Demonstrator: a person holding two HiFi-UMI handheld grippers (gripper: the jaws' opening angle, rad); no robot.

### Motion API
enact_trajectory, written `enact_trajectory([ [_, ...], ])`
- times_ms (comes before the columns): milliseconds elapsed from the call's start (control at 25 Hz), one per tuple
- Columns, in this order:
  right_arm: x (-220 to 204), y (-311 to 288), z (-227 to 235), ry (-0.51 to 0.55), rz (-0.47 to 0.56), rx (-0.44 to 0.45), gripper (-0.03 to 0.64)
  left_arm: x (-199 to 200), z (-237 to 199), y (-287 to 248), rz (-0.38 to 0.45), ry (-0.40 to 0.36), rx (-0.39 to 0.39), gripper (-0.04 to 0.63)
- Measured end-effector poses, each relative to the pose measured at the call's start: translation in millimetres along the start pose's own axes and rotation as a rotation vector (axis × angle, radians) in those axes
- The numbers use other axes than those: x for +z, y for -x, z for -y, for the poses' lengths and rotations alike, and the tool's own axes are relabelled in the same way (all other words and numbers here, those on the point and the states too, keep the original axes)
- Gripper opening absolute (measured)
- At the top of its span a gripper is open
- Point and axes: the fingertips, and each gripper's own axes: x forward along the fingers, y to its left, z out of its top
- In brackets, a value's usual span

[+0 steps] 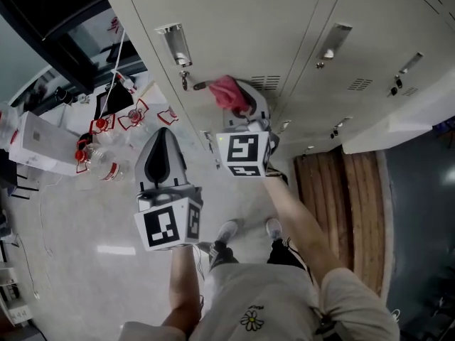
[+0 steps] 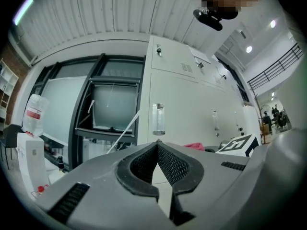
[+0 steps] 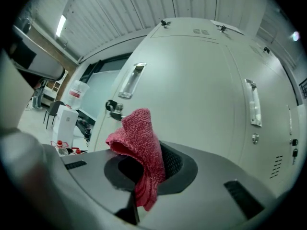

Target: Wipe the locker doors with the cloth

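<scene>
A row of cream locker doors [image 1: 249, 27] fills the top of the head view. My right gripper [image 1: 242, 111] is shut on a crumpled red cloth [image 1: 229, 92], held close to a door just right of a keyed lock [image 1: 186, 81]; whether it touches the door I cannot tell. In the right gripper view the cloth [image 3: 137, 135] bulges up out of the pinching jaws, in front of the door [image 3: 196, 104] and below its handle [image 3: 133, 80]. My left gripper [image 1: 162, 146] hangs lower and to the left, away from the lockers, shut and empty, with its tips [image 2: 157, 143] meeting.
Several red-capped water bottles [image 1: 96, 158] and a white box [image 1: 39, 144] lie on the floor at the left. A dark-framed window [image 2: 112, 109] adjoins the lockers. Wooden boards [image 1: 341, 197] run along the right. The person's shoes [image 1: 227, 230] stand under the grippers.
</scene>
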Motion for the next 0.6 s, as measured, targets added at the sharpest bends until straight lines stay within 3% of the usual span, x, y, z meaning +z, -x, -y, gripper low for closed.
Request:
enact_trajectory([
  [320, -34.7, 23.6, 88.8, 0.008, -0.048, -0.116, 0.029, -1.4, 51.8, -15.6, 0.012, 0.016, -0.073, 0.017],
  [600, -46.9, 34.1, 118.0, 0.019, -0.071, -0.156, 0.029, -2.0, 71.1, -17.9, 0.014, 0.018, -0.089, 0.017],
])
